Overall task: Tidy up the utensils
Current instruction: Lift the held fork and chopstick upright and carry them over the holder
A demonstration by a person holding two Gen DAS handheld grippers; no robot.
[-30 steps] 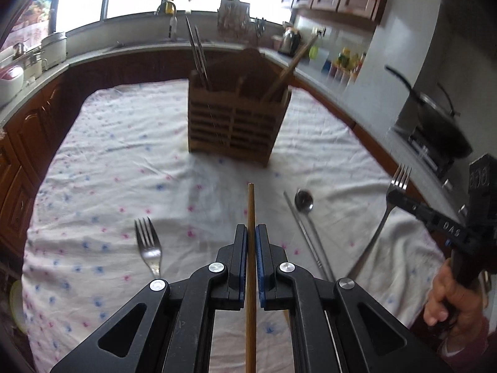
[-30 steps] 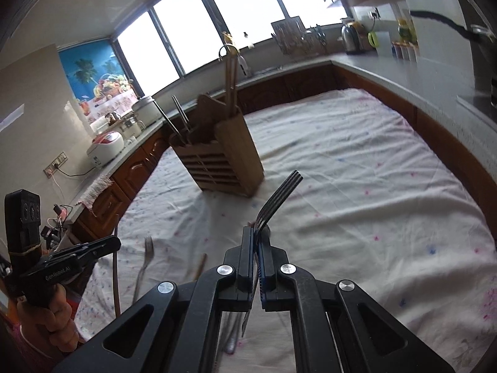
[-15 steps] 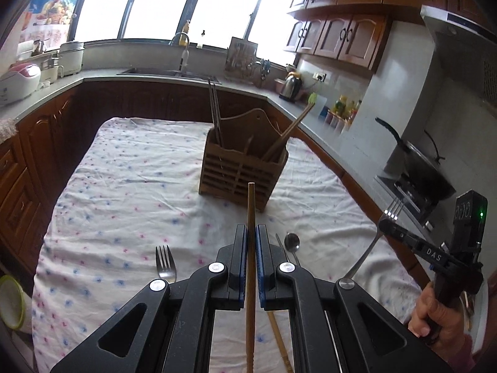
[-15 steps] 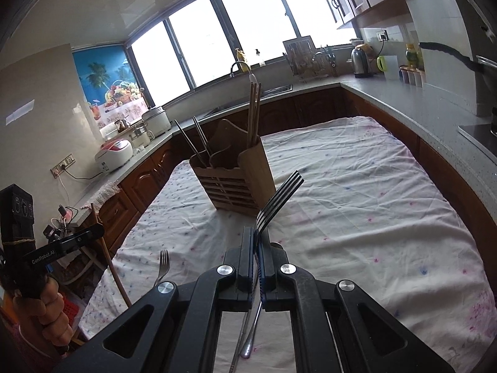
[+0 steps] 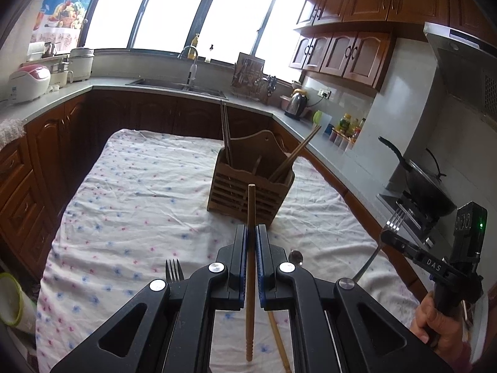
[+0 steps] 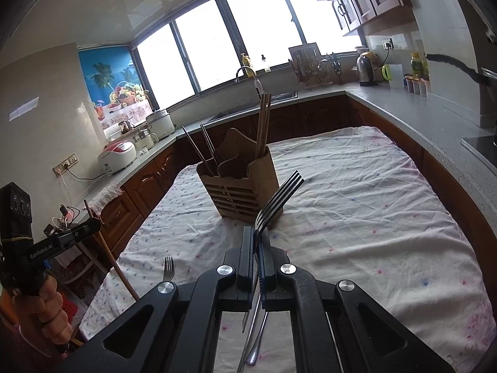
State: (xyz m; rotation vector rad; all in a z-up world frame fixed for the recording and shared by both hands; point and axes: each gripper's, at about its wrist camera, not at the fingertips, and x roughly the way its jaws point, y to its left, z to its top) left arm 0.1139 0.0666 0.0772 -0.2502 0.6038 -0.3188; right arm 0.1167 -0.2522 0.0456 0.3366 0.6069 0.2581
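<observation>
Here the left gripper (image 5: 251, 236) hangs above the cloth-covered worktop (image 5: 130, 192), its fingers clenched on a wooden chopstick (image 5: 250, 248) that points toward the wooden holder (image 5: 248, 191). The right gripper (image 6: 256, 239) is also raised, its fingers grasping a fork (image 6: 278, 200) by the handle, tines tilted up and toward the holder (image 6: 240, 186). That holder stands upright near the middle of the worktop, with dark chopsticks (image 5: 225, 136) in its left compartment and light wooden ones (image 5: 295, 155) leaning out on its right. On the cloth below lie a second fork (image 5: 174, 270), a spoon (image 5: 295, 256) and another wooden chopstick (image 5: 278, 338), all well short of the holder.
</observation>
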